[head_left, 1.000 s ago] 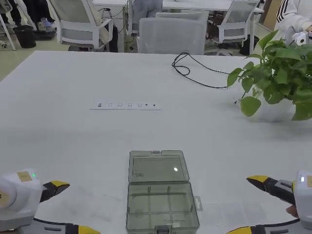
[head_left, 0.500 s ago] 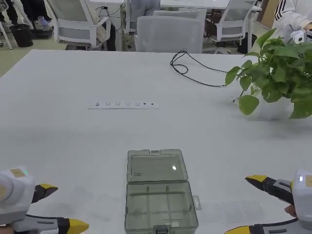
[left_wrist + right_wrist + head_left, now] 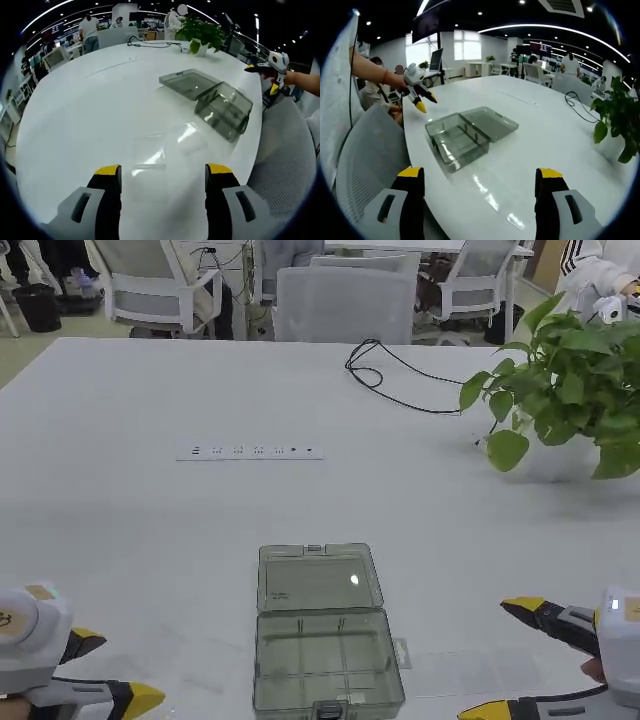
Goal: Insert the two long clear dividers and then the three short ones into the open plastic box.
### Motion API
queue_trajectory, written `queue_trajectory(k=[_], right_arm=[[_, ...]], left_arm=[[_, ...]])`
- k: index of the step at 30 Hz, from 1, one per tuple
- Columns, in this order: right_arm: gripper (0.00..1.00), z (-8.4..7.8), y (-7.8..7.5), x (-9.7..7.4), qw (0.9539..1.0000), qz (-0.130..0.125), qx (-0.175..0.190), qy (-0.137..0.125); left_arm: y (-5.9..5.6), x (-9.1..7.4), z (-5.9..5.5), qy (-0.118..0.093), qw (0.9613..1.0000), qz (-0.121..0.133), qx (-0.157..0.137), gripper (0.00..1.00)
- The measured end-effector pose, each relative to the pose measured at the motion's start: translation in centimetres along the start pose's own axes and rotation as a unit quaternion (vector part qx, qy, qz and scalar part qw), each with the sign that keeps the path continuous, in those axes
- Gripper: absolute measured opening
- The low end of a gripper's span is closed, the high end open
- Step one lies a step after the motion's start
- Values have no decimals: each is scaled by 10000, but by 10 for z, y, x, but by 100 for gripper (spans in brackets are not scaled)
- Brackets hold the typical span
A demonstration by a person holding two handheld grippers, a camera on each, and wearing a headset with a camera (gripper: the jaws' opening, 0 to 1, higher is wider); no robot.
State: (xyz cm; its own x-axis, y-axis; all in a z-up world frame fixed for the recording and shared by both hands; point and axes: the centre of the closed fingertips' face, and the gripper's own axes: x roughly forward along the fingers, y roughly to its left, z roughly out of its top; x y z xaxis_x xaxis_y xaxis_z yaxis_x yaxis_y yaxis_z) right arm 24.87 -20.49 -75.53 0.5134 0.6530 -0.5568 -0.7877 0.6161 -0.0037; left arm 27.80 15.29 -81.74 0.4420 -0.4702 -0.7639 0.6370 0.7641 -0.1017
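The open clear plastic box (image 3: pixel 327 660) lies at the near table edge, its lid (image 3: pixel 318 578) flat behind it. Faint lines cross its floor. My left gripper (image 3: pixel 112 670) hovers open to the left of the box, my right gripper (image 3: pixel 500 658) open to its right, both empty. In the left gripper view, clear divider pieces (image 3: pixel 165 147) lie flat on the table between my open left gripper (image 3: pixel 163 172) and the box (image 3: pixel 225 110). A faint clear piece (image 3: pixel 465 675) lies right of the box. The right gripper view has the box (image 3: pixel 457 140) ahead of my right gripper (image 3: pixel 480 175).
A potted plant (image 3: pixel 570 380) stands at the back right. A black cable (image 3: pixel 395 375) loops across the far table. A white power strip (image 3: pixel 250 451) lies flat mid-table. Chairs (image 3: pixel 345 300) line the far edge. An office chair back (image 3: pixel 367 165) is near the box's side.
My left gripper has drawn back toward the near left corner, away from the box. The right gripper has barely moved. The box stays put; the head camera tilted slightly.
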Motion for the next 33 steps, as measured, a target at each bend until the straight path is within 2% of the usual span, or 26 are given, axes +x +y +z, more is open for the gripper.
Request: queue_trajectory(k=[3, 9, 11, 15, 20, 23, 27, 33], right_arm=[[92, 0, 0, 0, 10000, 2, 8, 6], [92, -1, -1, 0, 10000, -1, 24, 27], [92, -1, -1, 1, 10000, 2, 28, 31], [92, -1, -2, 2, 10000, 1, 26, 29], [92, 0, -1, 2, 10000, 4, 25, 23], [92, -1, -2, 3, 10000, 3, 28, 19], [92, 0, -2, 3, 10000, 3, 31, 9], [92, -1, -2, 3, 10000, 2, 30, 17]], left_arm=[[1, 3, -3, 68, 10000, -10, -21, 63], [7, 8, -12, 351, 9993, 90, -1, 59], [9, 9, -18, 512, 9986, 127, -54, 57], [12, 12, -23, 666, 9974, 197, -170, 54], [14, 13, -23, 759, 9967, 289, -74, 50], [17, 14, -25, 942, 9943, 446, 242, 47], [16, 15, -23, 957, 9940, 509, 168, 46], [14, 16, -23, 1149, 9919, 523, 140, 43]])
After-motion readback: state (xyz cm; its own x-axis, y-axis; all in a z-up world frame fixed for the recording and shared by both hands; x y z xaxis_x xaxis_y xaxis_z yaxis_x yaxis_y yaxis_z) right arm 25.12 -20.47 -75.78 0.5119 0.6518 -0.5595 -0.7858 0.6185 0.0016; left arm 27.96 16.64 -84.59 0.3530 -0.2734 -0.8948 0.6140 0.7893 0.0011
